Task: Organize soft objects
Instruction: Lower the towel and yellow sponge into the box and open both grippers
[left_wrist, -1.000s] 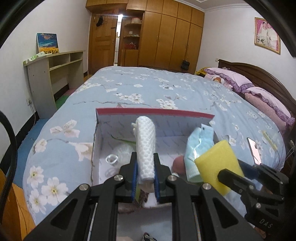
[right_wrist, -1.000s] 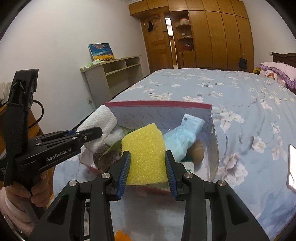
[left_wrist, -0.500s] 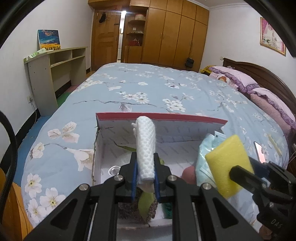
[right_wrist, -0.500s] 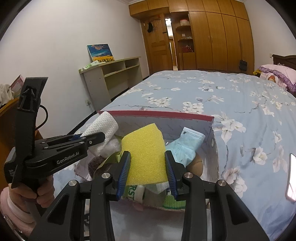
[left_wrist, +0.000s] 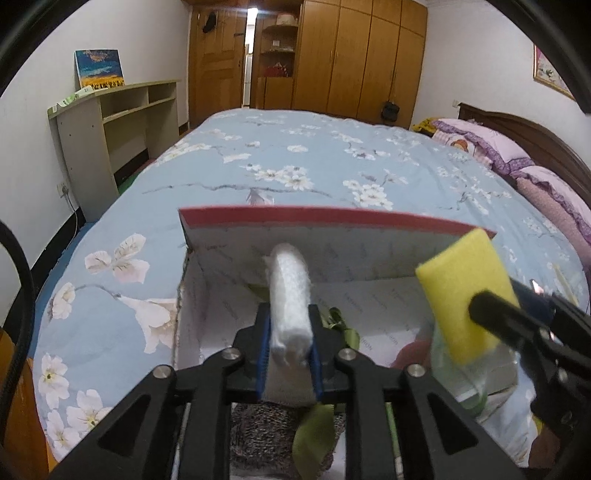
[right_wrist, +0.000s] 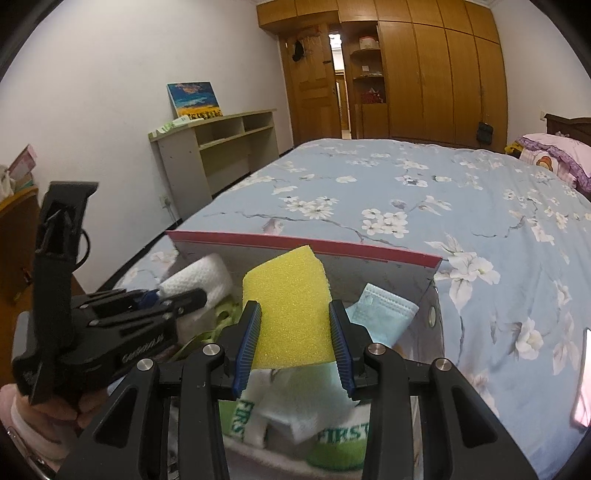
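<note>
The left gripper (left_wrist: 289, 349) points down over an open white cardboard box with a red-edged upright flap (left_wrist: 332, 236) that sits on a bed covered by a pale blue quilt printed with white blossoms (left_wrist: 280, 162). Between its blue pads stands a rolled white textured cloth (left_wrist: 290, 295), upright and slightly blurred; the jaws have just been opening, and the roll is still lodged between them with both pads against its sides, so the hold looks loosened though not let go. The right gripper (right_wrist: 294, 338) is about half open and clamped on a yellow rectangular foam sponge (right_wrist: 290, 314), the pads pressing on its two sides, with the sponge rising above the fingertips over the box's right half. A hand (right_wrist: 55, 417) in a pale pink cuff grips the handle of the left gripper at the lower left of the right wrist view. Inside the box, below the sponge, lie a light blue pleated face mask (right_wrist: 384, 314) against the right wall, a white and green packet printed with green letters (right_wrist: 343, 439), and some green leaf-shaped pieces (left_wrist: 314, 435) near a grey-brown knitted item (left_wrist: 262, 439) under the left gripper. Two pink pillows with purple frills (left_wrist: 517, 162) lie at the dark wooden headboard, well apart from the box.
</note>
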